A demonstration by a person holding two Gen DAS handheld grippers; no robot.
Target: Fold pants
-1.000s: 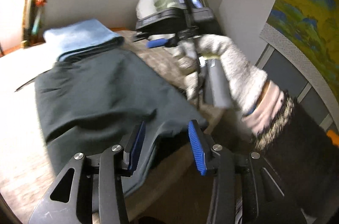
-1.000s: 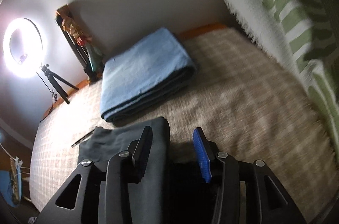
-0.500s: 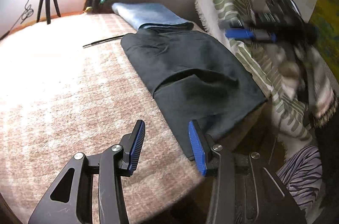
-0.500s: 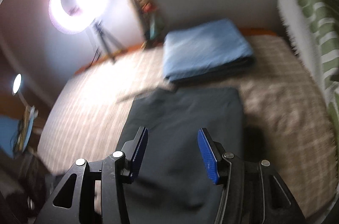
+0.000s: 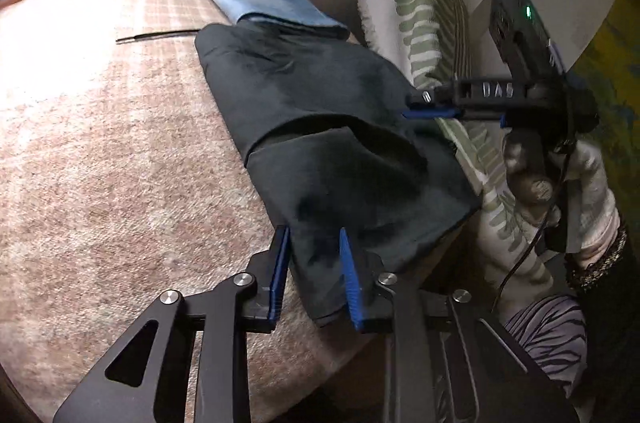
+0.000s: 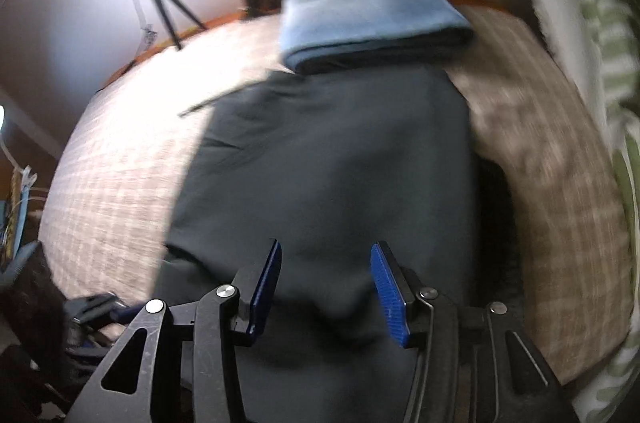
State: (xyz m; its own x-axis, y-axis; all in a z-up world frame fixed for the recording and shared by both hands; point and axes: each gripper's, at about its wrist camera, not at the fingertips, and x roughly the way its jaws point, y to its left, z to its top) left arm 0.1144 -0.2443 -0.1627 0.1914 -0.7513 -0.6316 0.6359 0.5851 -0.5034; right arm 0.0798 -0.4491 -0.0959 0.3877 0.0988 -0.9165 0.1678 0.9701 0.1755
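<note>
Closing on the pants (image 5: 320, 143), the left hand-held gripper (image 5: 314, 263) hides their hem.

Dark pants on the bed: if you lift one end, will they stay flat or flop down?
Probably flop: the dark pants already show soft folds and drape over the bed edge. They look light, and probably will not slide easily on the fuzzy cover.
</note>
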